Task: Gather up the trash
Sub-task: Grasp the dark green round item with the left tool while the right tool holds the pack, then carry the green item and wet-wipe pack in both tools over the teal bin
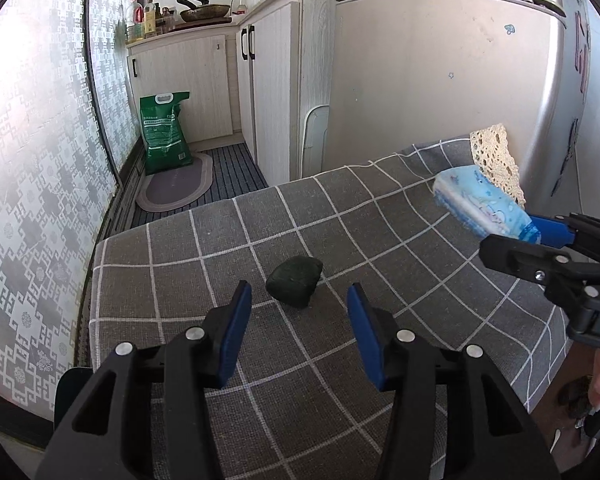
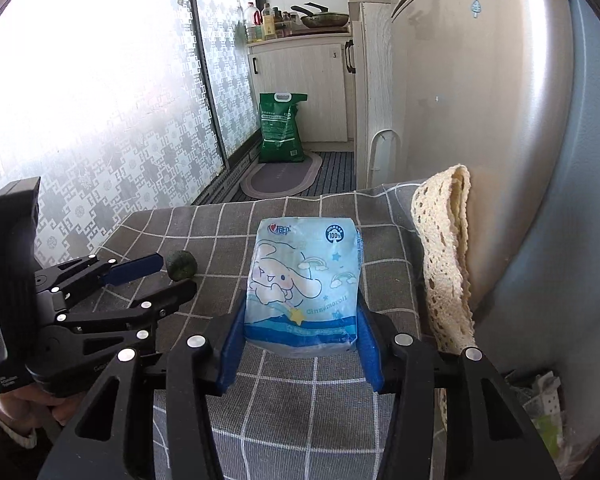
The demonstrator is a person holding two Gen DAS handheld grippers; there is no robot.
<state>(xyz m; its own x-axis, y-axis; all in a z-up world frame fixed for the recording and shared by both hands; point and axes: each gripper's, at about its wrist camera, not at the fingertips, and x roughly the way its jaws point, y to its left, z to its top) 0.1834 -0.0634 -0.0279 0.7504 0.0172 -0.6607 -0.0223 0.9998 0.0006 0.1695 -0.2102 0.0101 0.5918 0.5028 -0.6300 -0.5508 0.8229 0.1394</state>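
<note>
You are working in a narrow kitchen, over a table draped in a grey checked cloth that stands against a silver fridge.

Your right gripper pinches the near end of a light blue tissue pack printed with a cartoon rabbit; both blue pads press its sides, and the pack sticks out forward along the fingers. From the left wrist camera the same pack shows at the right side of the table, held by that gripper's blue fingers; whether it touches the cloth, you cannot tell.

Your left gripper has its jaws spread wide with nothing between them. Just beyond the fingertips, roughly centred in the gap, a dark green crumpled lump lies on the cloth, apart from both pads. In the right wrist view the lump sits just beside the tip of the left gripper's upper blue finger.

A cream lace cloth hangs at the table's right edge beside the fridge. Farther back, a green sack stands on the floor by an oval mat, below white cabinets with bottles and a frying pan on the counter. A patterned frosted door runs along the left.
</note>
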